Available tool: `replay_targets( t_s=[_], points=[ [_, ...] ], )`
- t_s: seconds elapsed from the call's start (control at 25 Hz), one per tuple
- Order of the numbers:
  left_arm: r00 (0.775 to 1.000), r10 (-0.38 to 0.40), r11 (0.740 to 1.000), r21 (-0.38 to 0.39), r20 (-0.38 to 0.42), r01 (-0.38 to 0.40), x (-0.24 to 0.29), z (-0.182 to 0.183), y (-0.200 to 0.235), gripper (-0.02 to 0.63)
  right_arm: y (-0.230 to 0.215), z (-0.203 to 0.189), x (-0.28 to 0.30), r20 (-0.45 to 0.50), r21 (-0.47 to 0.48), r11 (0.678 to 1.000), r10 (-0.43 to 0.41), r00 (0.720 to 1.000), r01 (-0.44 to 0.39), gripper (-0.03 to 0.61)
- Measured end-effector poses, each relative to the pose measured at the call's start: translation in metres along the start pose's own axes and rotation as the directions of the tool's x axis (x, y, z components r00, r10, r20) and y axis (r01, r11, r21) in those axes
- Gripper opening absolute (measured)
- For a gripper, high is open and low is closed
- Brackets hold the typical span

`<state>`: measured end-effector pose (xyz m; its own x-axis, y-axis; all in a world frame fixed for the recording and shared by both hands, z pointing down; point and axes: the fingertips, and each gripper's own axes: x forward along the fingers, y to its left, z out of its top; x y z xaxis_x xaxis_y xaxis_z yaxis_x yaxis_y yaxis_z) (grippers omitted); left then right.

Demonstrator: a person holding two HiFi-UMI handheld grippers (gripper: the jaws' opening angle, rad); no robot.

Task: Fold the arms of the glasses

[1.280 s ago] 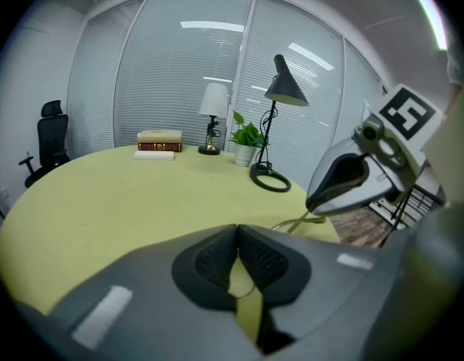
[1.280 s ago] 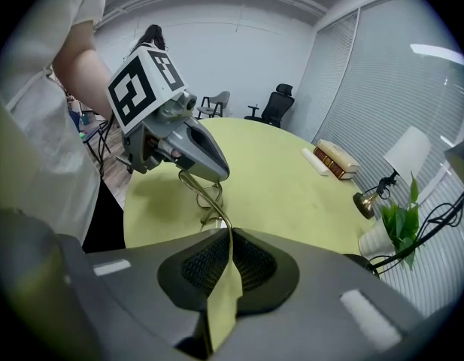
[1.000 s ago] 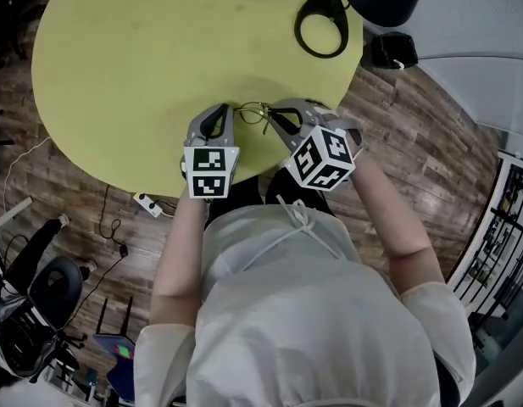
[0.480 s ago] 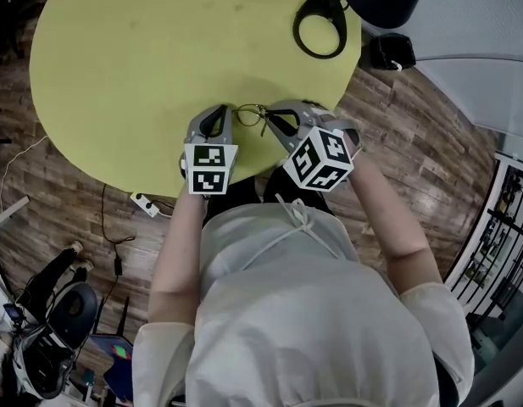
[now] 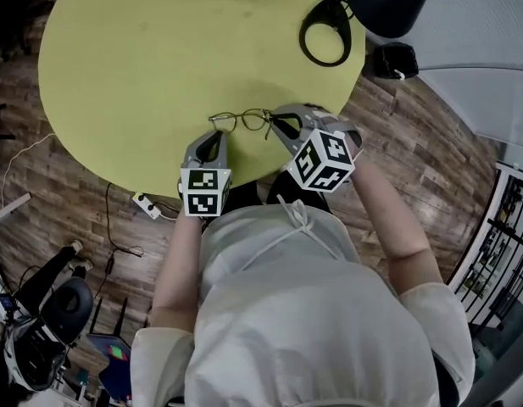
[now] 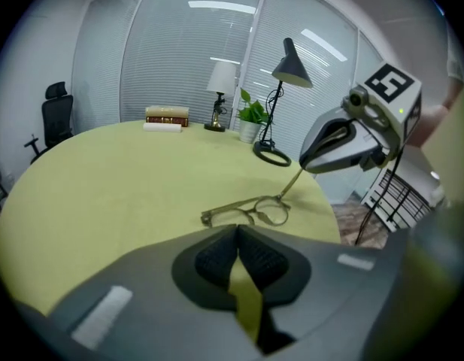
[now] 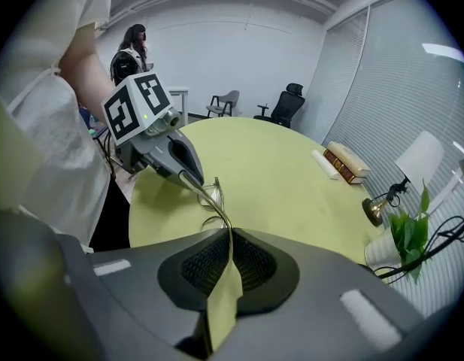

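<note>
Glasses with a thin, gold-toned wire frame and two roundish clear lenses are lying near the edge of a round yellow-green table, just in front of the person. The front of the frame is running roughly left to right across the head view, with the narrow bridge joining the two lenses in the middle.

The right gripper is pinching one slim arm of the glasses, its jaws pressed together on the wire. In the left gripper view, that arm is sticking out from the lens nearest the right gripper and slanting up off the table to the jaw tips. The other arm is too thin to be made out.

The left gripper is hovering just beside the opposite end of the frame, not touching it. Its jaws are meeting at the tips with nothing between them, and the glasses are lying a little ahead of them on the table.

Farther back on the table, a black desk lamp, a small lamp with a white shade, a potted plant and a stack of books are standing well apart from the glasses.
</note>
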<state>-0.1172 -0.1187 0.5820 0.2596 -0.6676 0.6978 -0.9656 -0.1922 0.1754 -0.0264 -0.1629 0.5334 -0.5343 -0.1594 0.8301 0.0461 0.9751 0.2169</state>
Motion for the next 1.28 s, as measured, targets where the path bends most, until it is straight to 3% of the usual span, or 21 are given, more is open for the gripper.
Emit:
replay_targets(
  t_s=[0.16, 0.28, 0.48, 0.64, 1.28],
  points=[
    [1.0, -0.005, 0.993, -0.117, -0.016, 0.003, 0.003, -0.007, 0.005, 0.006, -0.001, 0.002, 0.003, -0.003, -0.016, 1.0, 0.018, 1.0, -0.018, 0.015],
    [0.999, -0.014, 0.987, -0.159, -0.046, 0.006, 0.007, -0.012, 0.007, 0.006, 0.0, 0.004, 0.004, -0.007, -0.031, 0.999, 0.022, 1.0, -0.023, 0.015],
    [0.995, -0.01, 0.985, -0.175, -0.1, -0.008, 0.013, -0.014, 0.01, 0.006, 0.002, 0.011, 0.004, -0.005, -0.078, 0.996, 0.033, 0.999, -0.034, 0.015],
    [0.995, -0.027, 0.979, -0.203, -0.099, 0.007, 0.013, -0.014, 0.011, 0.006, 0.005, 0.017, 0.009, -0.013, -0.124, 0.991, 0.05, 0.999, -0.051, 0.014],
    [0.996, -0.019, 0.984, -0.18, -0.093, 0.002, 0.01, -0.014, 0.011, 0.006, 0.011, 0.042, 0.044, -0.074, -0.184, 0.976, 0.106, 0.992, -0.118, 0.015]
  ],
)
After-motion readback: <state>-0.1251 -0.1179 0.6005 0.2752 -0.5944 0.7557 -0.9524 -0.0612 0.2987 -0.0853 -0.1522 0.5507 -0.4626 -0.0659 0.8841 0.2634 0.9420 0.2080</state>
